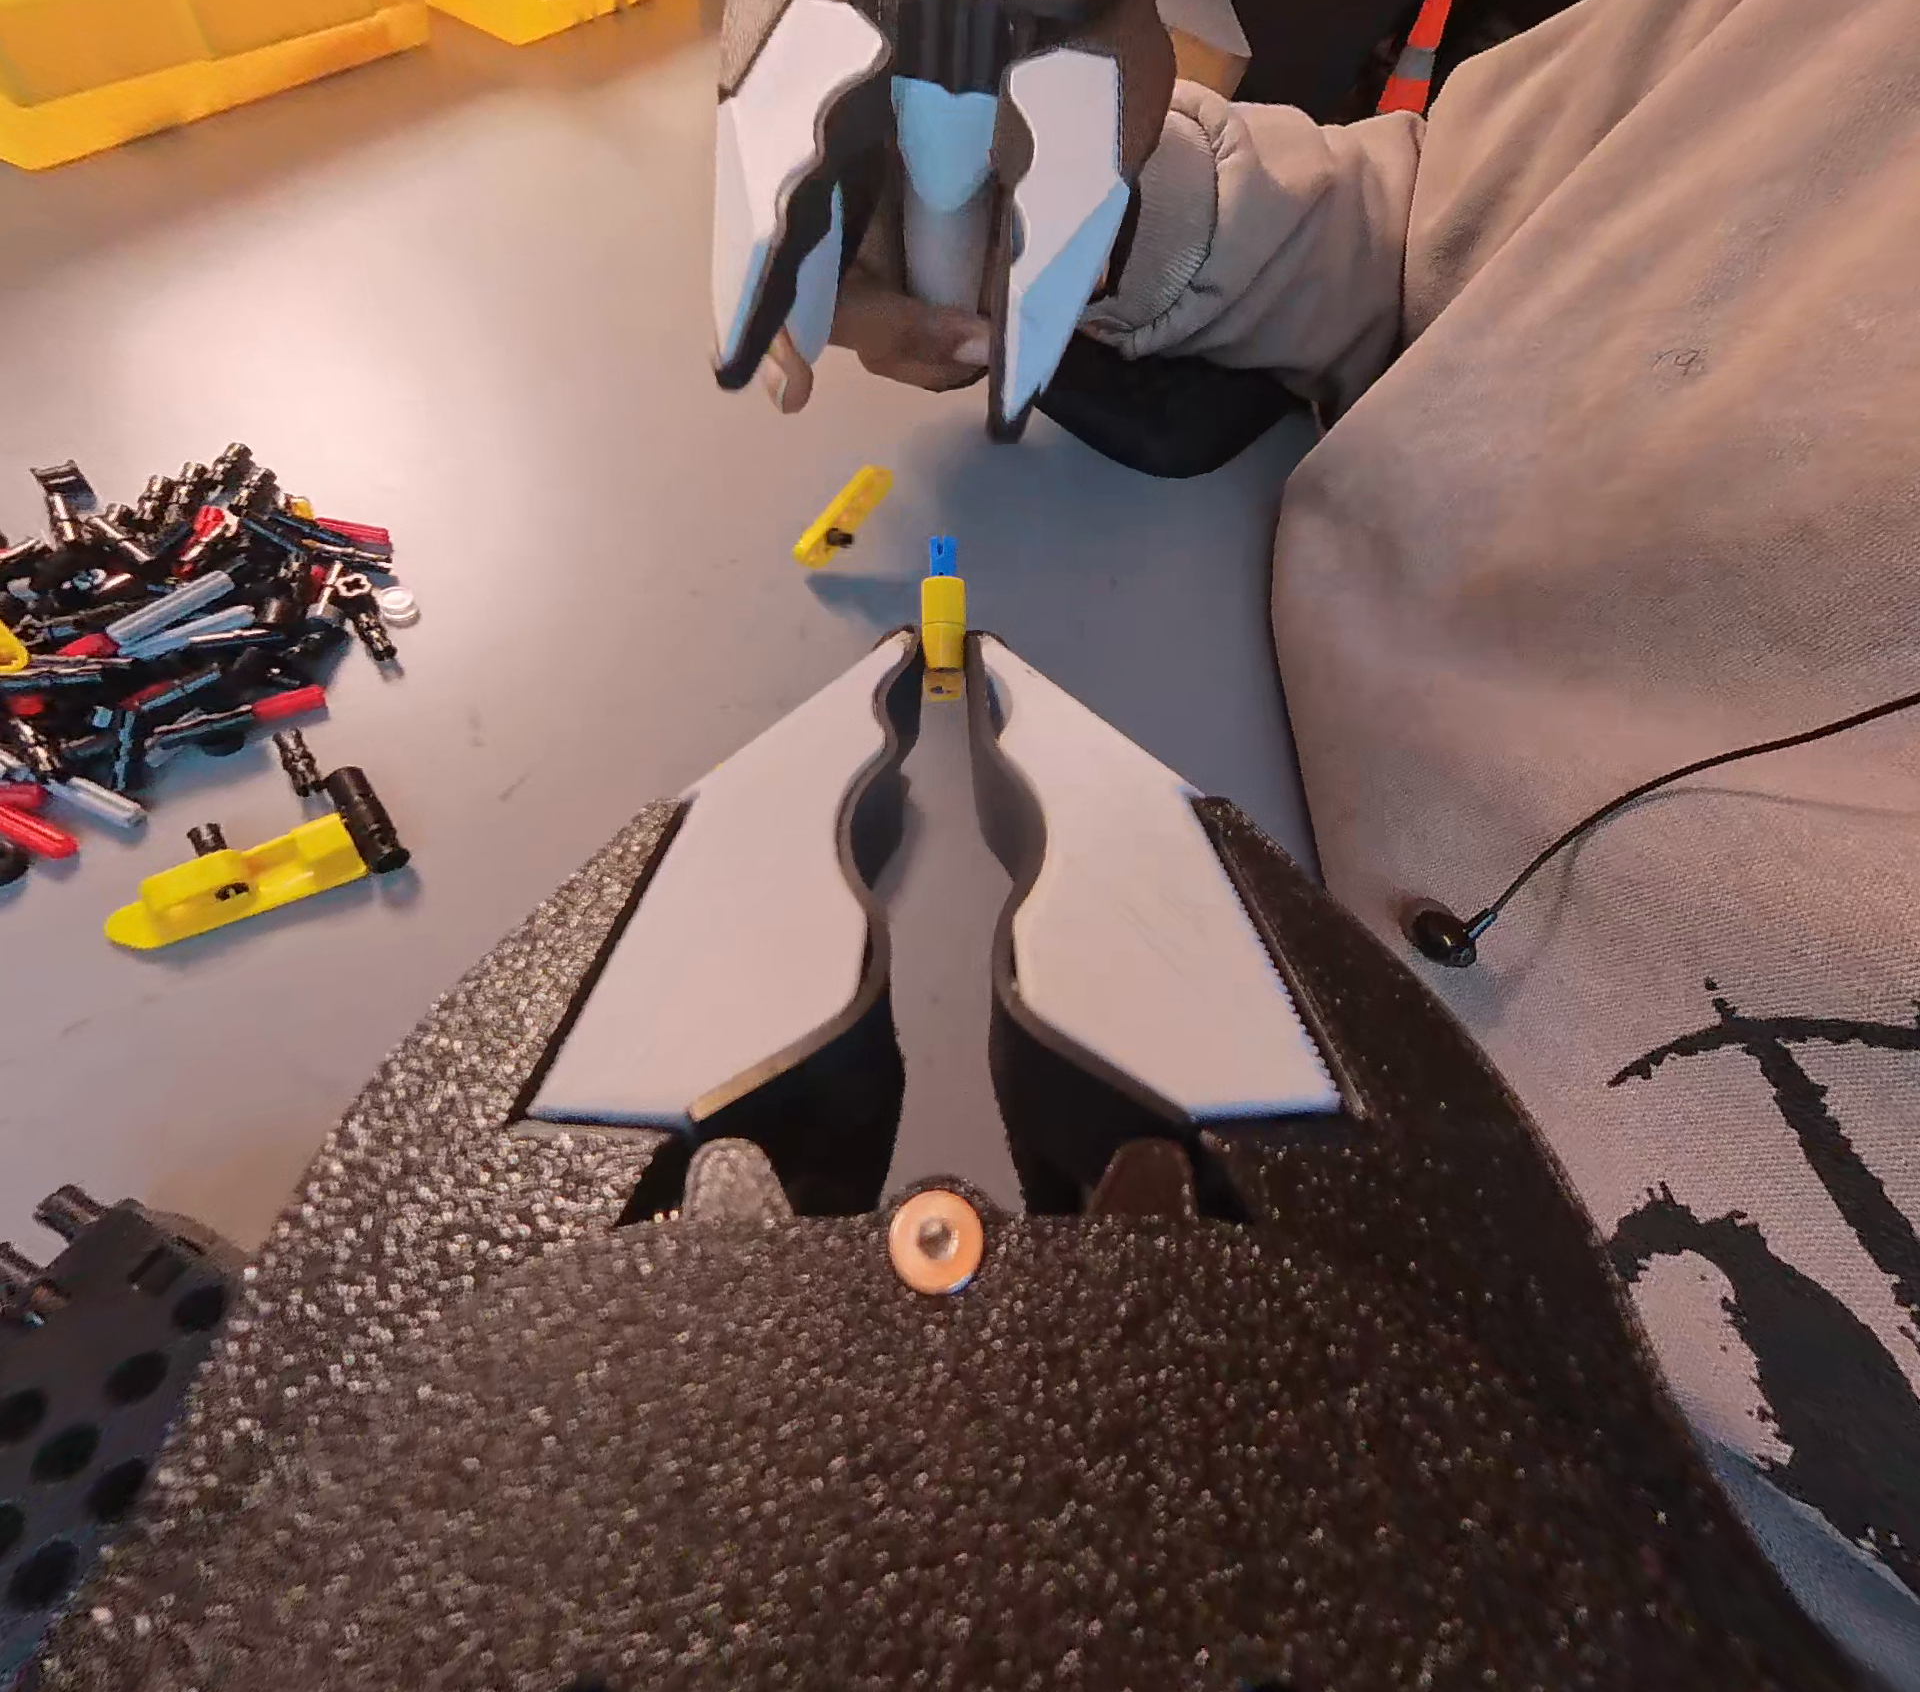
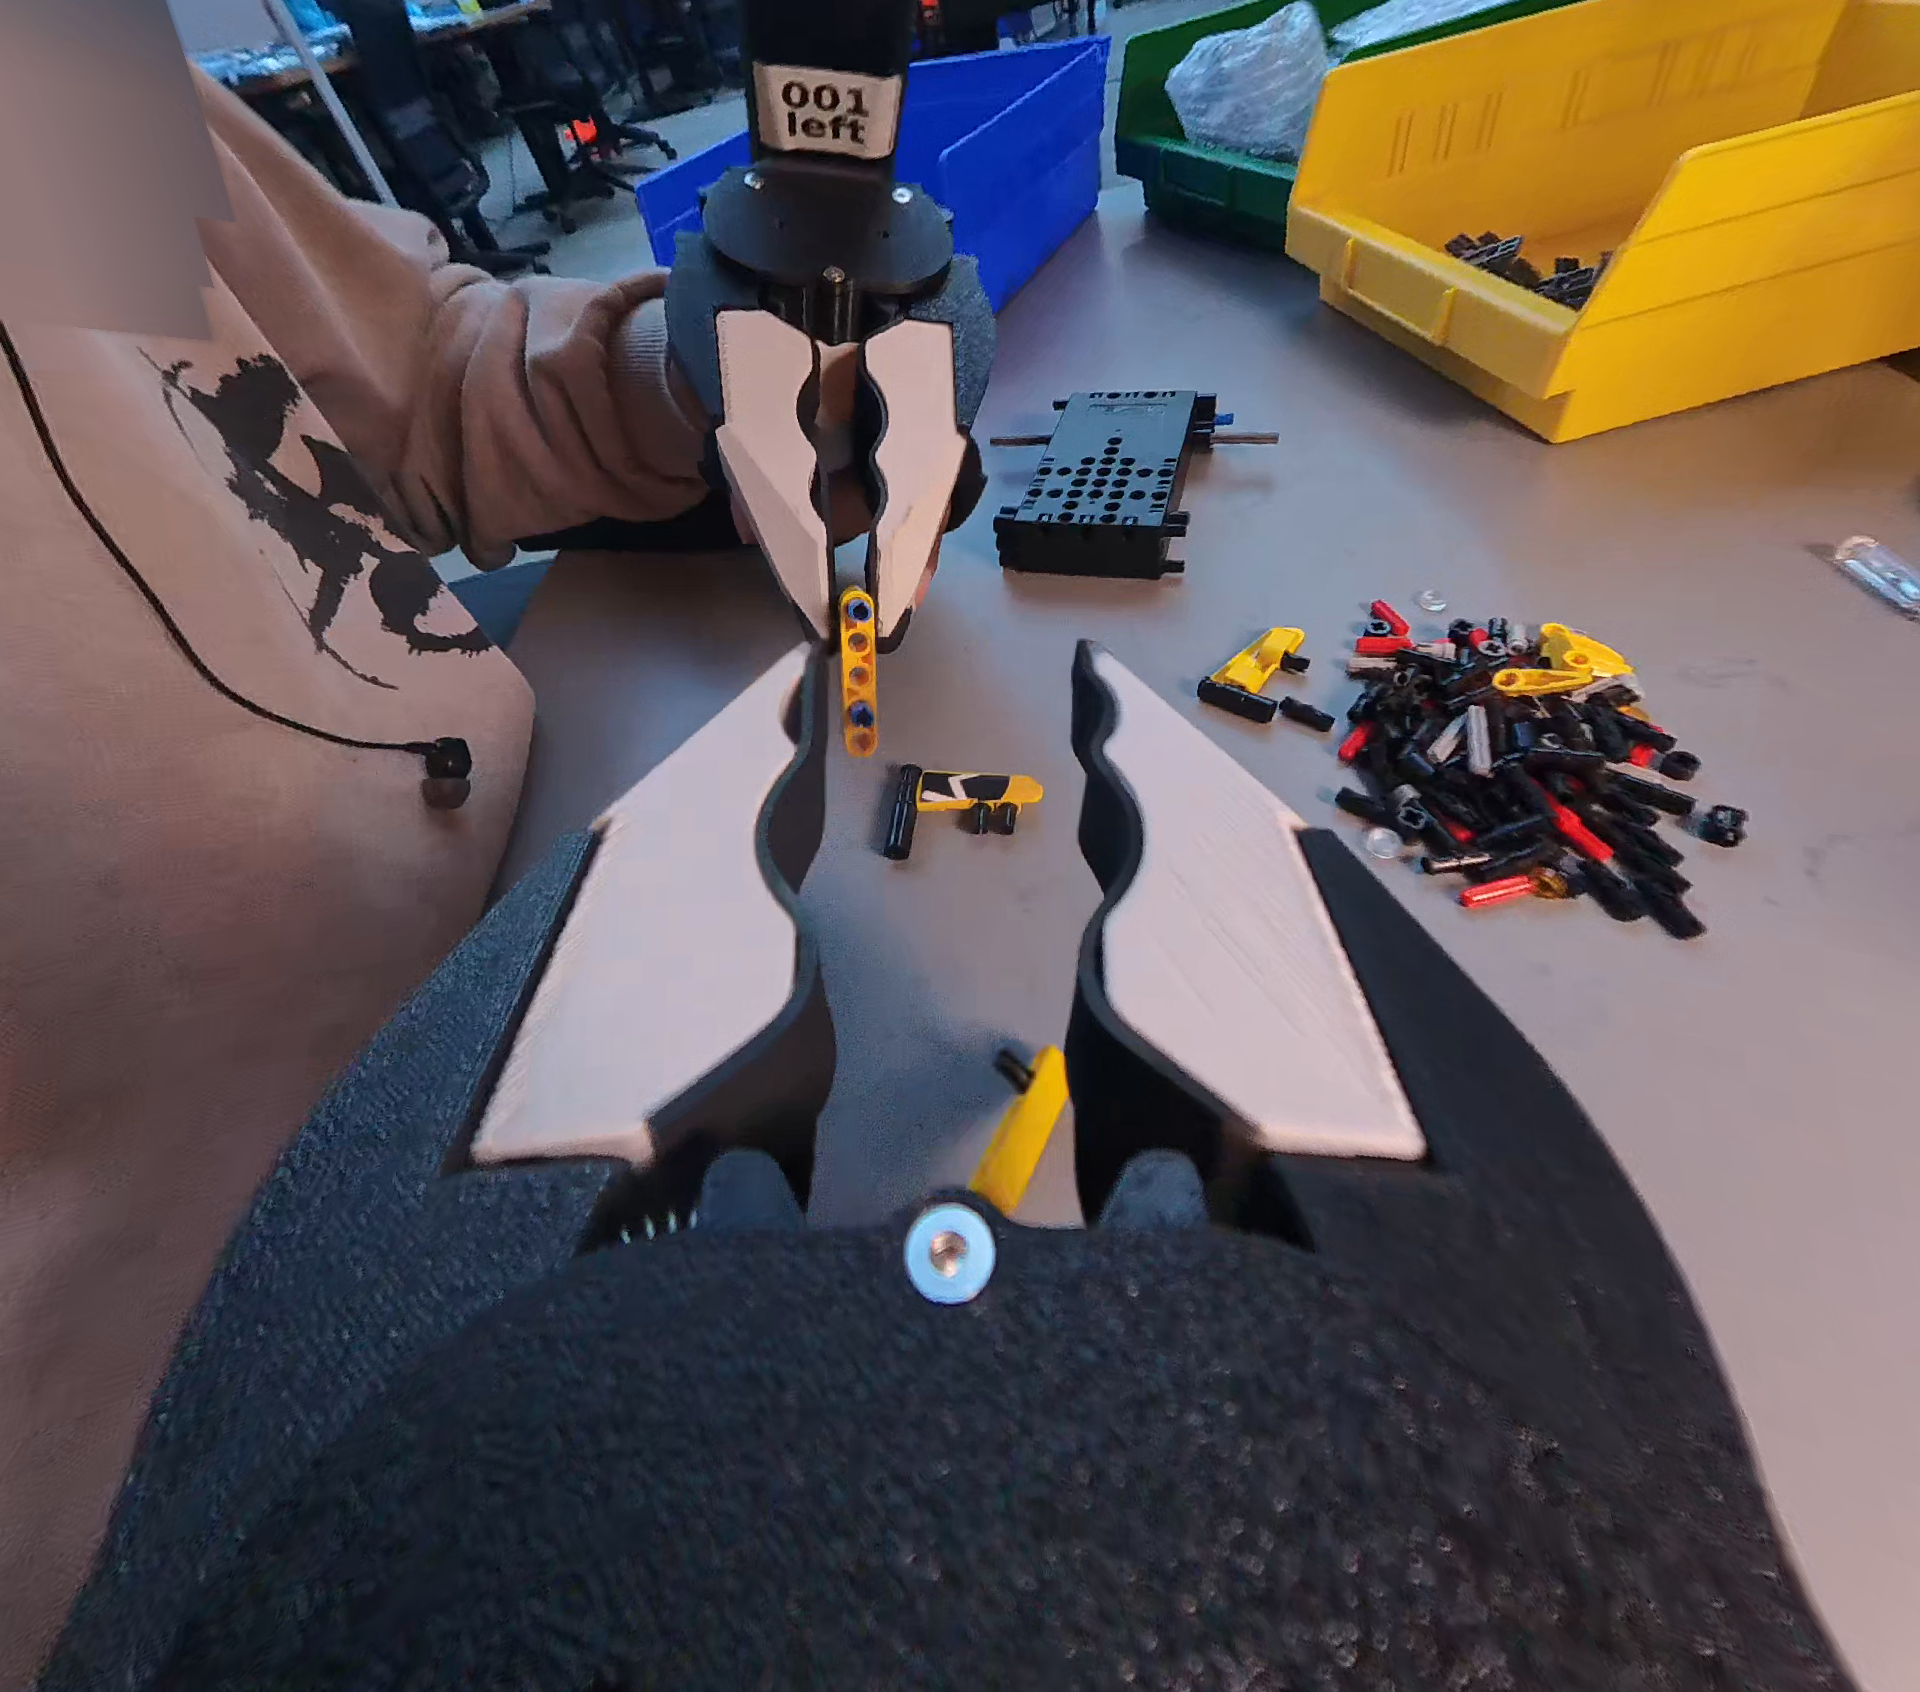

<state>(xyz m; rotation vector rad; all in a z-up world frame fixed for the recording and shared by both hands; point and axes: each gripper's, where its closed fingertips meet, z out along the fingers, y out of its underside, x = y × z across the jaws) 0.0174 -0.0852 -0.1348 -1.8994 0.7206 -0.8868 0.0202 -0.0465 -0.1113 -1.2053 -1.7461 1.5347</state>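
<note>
- yellow beam (image 2: 858, 672), a short holed strip with a blue pin (image 1: 941, 551) through it, is clamped at one end between the tips of the left gripper (image 1: 943, 645); it sticks out past the tips, above the desk (image 1: 540, 312) near its front edge, close to the person's tan sweatshirt (image 1: 1558, 395).
- left gripper: fingers drawn together on the beam, nothing else between them.
- right gripper (image 2: 940, 655): fingers apart and empty; its left fingertip sits just beside the beam, and whether it touches i cannot tell. in the left wrist view it hangs above the desk, tips down, with a hand (image 1: 914, 338) behind it.
- small yellow piece (image 1: 844, 516) with a black pin lies flat on the desk between the two grippers; in the right wrist view it shows low between the right gripper's fingers.
- yellow-and-black piece (image 2: 971, 795) with black pins lies on the desk just beyond the right gripper's open fingers; a second yellow piece (image 2: 1252, 668) lies farther out, beside the pile.
- pile (image 2: 1517, 759) of black, red, grey and yellow pins and connectors sits farther in on the desk, apart from both grippers.
- black plate (image 2: 1101, 484) with holes and a thin axle through it lies beyond the pile, toward the bins.
- yellow bins (image 2: 1558, 271) stand along the far edge, one holding black parts; a green bin (image 2: 1195, 115) with wrapped bundles and a blue bin (image 2: 997, 156) stand next to them.
- a black cord with an earbud (image 1: 1439, 930) hangs on the sweatshirt.
</note>
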